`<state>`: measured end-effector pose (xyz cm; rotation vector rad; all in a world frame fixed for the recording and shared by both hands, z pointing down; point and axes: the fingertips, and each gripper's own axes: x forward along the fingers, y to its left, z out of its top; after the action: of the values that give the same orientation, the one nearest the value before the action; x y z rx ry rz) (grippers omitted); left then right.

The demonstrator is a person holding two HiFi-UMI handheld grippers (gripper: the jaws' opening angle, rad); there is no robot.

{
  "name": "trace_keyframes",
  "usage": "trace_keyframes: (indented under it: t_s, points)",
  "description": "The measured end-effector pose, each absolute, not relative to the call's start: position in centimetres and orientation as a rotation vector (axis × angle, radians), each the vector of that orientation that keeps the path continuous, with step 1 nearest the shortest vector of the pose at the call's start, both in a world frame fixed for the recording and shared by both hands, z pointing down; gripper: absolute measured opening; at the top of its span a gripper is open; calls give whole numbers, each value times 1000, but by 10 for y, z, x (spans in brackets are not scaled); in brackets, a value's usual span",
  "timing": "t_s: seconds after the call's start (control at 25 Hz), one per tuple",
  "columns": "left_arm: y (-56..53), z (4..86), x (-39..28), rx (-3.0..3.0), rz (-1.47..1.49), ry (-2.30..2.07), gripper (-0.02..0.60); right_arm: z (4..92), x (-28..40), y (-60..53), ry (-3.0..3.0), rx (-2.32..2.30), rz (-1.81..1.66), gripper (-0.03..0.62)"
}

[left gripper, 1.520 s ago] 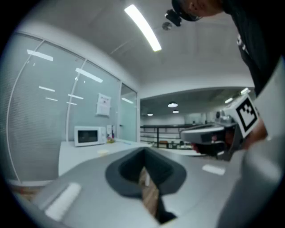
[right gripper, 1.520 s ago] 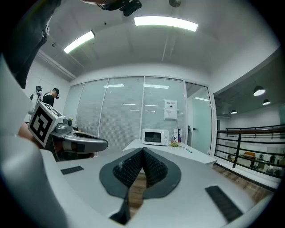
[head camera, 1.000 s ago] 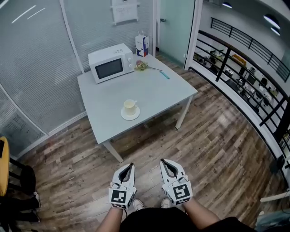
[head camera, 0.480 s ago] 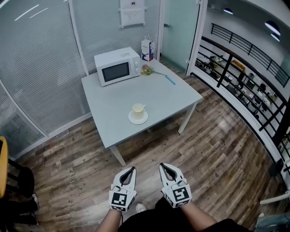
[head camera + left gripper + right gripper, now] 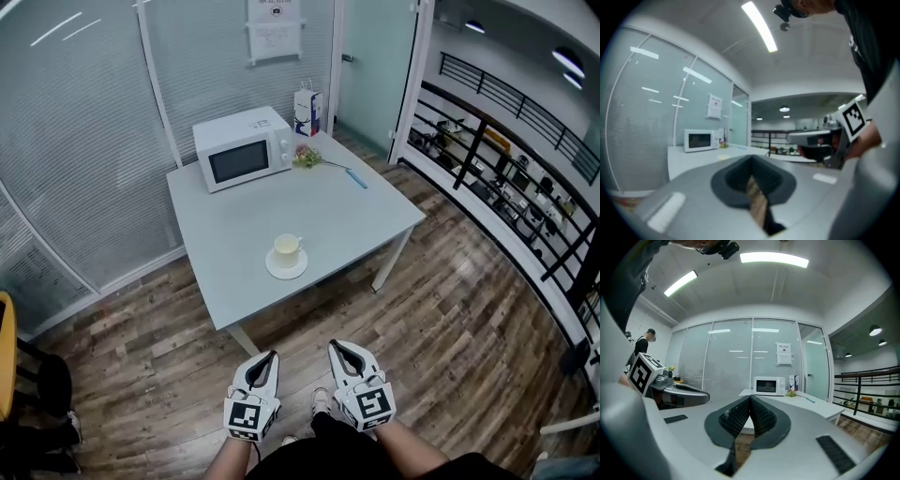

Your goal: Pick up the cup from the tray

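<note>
A cream cup (image 5: 286, 249) stands on a white saucer (image 5: 286, 267) near the front edge of the grey table (image 5: 356, 211). Both grippers hang low over the wooden floor, well short of the table. My left gripper (image 5: 271, 356) is shut with nothing in it, and in the left gripper view its jaws (image 5: 751, 161) meet. My right gripper (image 5: 336, 347) is shut and empty too; its dark pads (image 5: 750, 401) touch in the right gripper view. From the left gripper view the saucer (image 5: 723, 158) is a faint speck on the tabletop.
A white microwave (image 5: 242, 148) sits at the table's back left, with a blue-and-white carton (image 5: 307, 99), a small flower sprig (image 5: 306, 157) and a blue pen (image 5: 360, 178) behind. Glass walls stand left; a black railing (image 5: 506, 178) runs along the right.
The view has moved closer to the table, so the cup and saucer sit lower in the frame. Both grippers stay shut and keep their place by the body.
</note>
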<state>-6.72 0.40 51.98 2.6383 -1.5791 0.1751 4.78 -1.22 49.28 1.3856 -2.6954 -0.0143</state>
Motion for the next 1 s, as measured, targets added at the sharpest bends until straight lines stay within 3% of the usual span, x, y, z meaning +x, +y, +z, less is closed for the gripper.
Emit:
trace_keyframes:
  t_s: [1.0]
  points:
    - [-138, 536, -57, 2488, 274, -1711, 3, 524, 56, -170, -2792, 1184, 129, 5]
